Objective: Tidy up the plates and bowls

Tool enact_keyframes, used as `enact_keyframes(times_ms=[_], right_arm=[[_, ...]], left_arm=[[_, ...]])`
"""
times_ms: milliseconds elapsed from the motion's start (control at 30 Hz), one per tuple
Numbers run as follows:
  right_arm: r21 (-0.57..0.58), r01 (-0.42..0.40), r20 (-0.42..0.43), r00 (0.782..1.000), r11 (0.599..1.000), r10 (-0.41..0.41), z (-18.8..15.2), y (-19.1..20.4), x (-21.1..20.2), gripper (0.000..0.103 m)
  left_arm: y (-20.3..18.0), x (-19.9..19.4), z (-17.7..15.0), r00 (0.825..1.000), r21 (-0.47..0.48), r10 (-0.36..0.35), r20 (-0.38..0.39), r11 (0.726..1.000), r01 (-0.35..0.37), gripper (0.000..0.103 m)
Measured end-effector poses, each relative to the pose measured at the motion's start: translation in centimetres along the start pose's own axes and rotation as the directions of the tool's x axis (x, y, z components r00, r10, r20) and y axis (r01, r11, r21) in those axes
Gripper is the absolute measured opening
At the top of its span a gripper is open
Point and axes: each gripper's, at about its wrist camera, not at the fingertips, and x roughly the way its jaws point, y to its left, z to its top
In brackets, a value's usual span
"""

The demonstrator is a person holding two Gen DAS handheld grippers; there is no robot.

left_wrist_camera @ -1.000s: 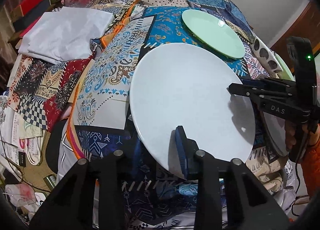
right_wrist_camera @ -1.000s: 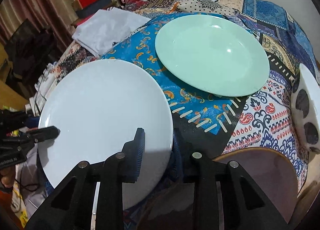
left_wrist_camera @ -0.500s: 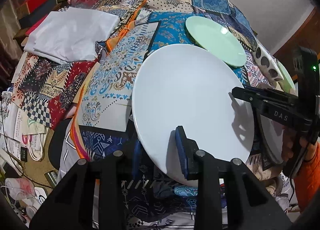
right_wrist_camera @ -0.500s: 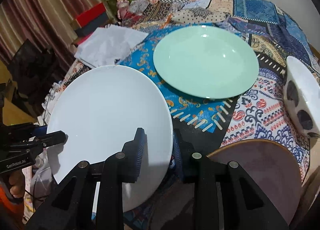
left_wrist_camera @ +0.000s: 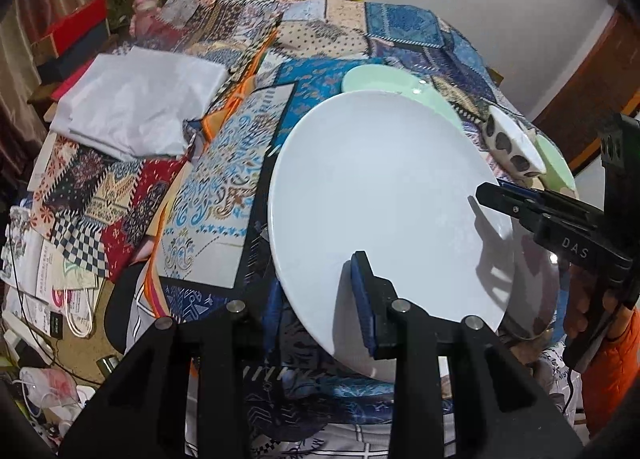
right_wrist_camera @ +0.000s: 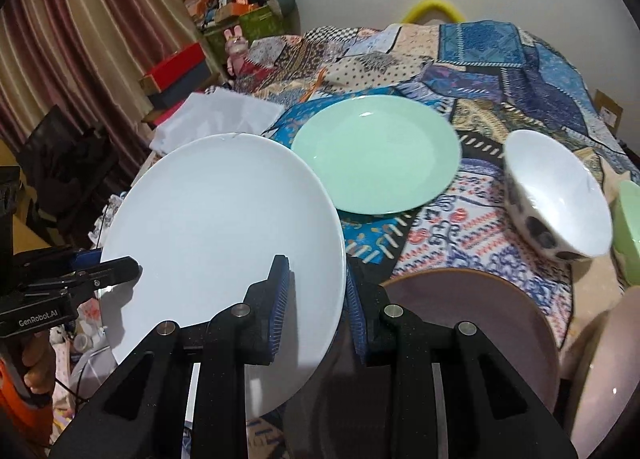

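A folded white cloth [left_wrist_camera: 136,111] lies near the left edge of the table, on the patchwork tablecloth [left_wrist_camera: 224,163] of many colours. To its right, the large round white plate [left_wrist_camera: 380,203] is held above the tablecloth, tilted, over the near edge of the table.

The left gripper [left_wrist_camera: 320,299] has its jaws closed on the near rim of the white plate; one blue pad [left_wrist_camera: 362,291] presses on the upper face and the other is under the plate. The right gripper [right_wrist_camera: 316,299] is also closed on this plate, on the opposite rim, with one blue pad [right_wrist_camera: 280,299] on the top face and one below. In the left wrist view the right gripper comes in from the right side, and a hand with an orange sleeve [left_wrist_camera: 608,379] holds it.

Behind the white plate, a round mint-green plate [right_wrist_camera: 376,153] lies flat on the tablecloth, near the middle of the table; the two plates are apart in the right wrist view. Further right stands a white bowl with dark spots outside [right_wrist_camera: 556,199], tilted toward the camera. A pale green bowl [right_wrist_camera: 630,227] is just beside it at the right edge of the table. Near the front right corner lies a pale pink plate with a brown rim [right_wrist_camera: 472,323], just under the right gripper.
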Motion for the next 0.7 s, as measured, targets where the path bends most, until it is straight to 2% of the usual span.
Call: enact_keyframes(times_ms=[400,700], right_arm=[[0.052,0.034,0.068,0.997,0.998,-0.038,-1.9,-2.2,-4.5,0.026],[0.098,0.051,0.099,0.993,0.994,-0.061,-3.6,-4.3,-6.9,0.026]], left_arm=[[-4.1,-1.8,0.5,0.998,0.057,-0.045,0.037,0.997,0.043,0.032],[-7.6,-2.3,0.3,0.997,0.110,-0.069,0.035,0.992,0.064,0.032]])
